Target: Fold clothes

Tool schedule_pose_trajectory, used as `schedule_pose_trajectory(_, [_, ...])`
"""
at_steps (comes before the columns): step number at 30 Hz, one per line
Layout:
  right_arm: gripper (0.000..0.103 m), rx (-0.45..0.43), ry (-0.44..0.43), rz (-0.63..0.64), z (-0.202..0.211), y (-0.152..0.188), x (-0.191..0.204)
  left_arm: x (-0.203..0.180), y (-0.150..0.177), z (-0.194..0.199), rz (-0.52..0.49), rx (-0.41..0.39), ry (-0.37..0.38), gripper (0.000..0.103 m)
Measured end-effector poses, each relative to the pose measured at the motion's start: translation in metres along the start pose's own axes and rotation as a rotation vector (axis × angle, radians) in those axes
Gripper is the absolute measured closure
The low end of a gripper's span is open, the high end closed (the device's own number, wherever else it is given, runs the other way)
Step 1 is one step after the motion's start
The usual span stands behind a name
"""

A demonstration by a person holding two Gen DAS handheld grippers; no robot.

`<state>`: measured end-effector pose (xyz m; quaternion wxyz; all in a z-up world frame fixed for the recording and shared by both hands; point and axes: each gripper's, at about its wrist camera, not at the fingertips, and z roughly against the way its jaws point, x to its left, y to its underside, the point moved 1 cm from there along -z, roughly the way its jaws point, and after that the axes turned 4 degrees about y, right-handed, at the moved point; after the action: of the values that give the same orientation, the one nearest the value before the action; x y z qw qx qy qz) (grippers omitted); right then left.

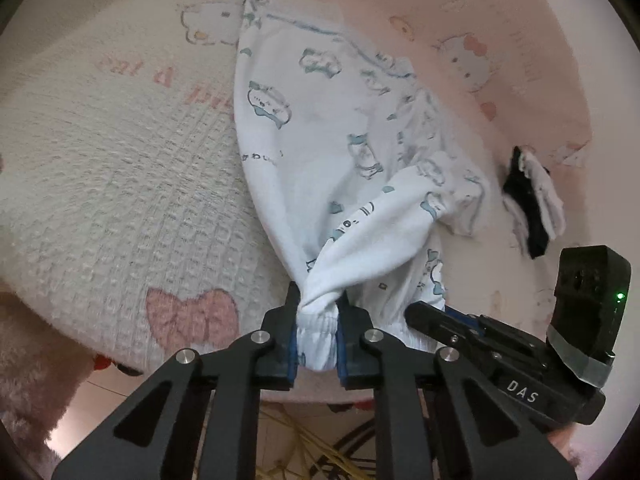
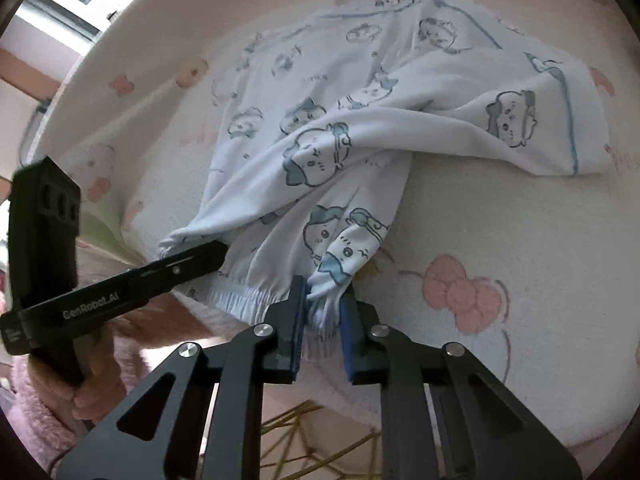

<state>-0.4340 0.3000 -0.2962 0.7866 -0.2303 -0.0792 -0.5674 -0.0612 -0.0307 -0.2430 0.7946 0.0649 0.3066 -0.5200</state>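
A cream and pink blanket (image 1: 120,184) printed with cartoon cats and bows covers the bed, its waffle weave showing near the edge; on it lies a pair of white trousers (image 1: 320,128) patterned with small blue-outlined cartoon animals, spread away from the edge with one leg bunched across the other; the left gripper (image 1: 319,312) is clamped narrow on the elastic waistband at the near edge of the bed, cloth gathered between its blue pads; the right gripper (image 2: 325,308) pinches another part of the same gathered hem just beside it, jaws equally narrow; a small black and white piece of cloth (image 1: 532,204) lies apart to the right; a hand (image 2: 94,392) in a fluffy pink sleeve (image 2: 28,396) holds the left tool.
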Motion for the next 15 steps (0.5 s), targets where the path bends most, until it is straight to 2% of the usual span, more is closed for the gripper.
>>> schedule_pose_trajectory(3, [0.089,-0.011,-0.012,0.055,0.027,0.006,0.007,0.006,0.008,-0.003,0.023,0.049,-0.022,0.088])
schedule_pose_trajectory(4, [0.088,0.009,0.018,0.078,0.029,0.012,0.008,0.009,0.011,-0.004,0.032,0.067,-0.031,0.084])
schedule_pose_trajectory(6, [0.086,0.089,0.077,0.031,0.015,0.019,-0.003,0.017,0.012,-0.016,0.053,0.129,-0.088,0.076])
schedule_pose_trajectory(8, [0.079,0.150,0.106,-0.044,0.000,0.020,-0.018,0.011,0.009,-0.008,0.016,0.096,-0.120,0.075])
schedule_pose_trajectory(9, [0.073,0.153,0.100,-0.080,0.000,0.018,-0.024,0.006,0.007,-0.002,-0.007,0.071,-0.131,0.075])
schedule_pose_trajectory(11, [0.072,0.083,0.095,-0.050,0.018,0.009,-0.019,-0.007,0.005,0.007,-0.083,0.017,-0.167,0.074])
schedule_pose_trajectory(13, [0.065,-0.024,0.116,0.028,0.034,0.000,-0.005,-0.030,0.006,0.012,-0.217,-0.043,-0.229,0.074])
schedule_pose_trajectory(15, [0.062,-0.061,0.123,0.083,0.032,-0.006,0.005,-0.036,0.010,0.002,-0.271,-0.006,-0.217,0.074])
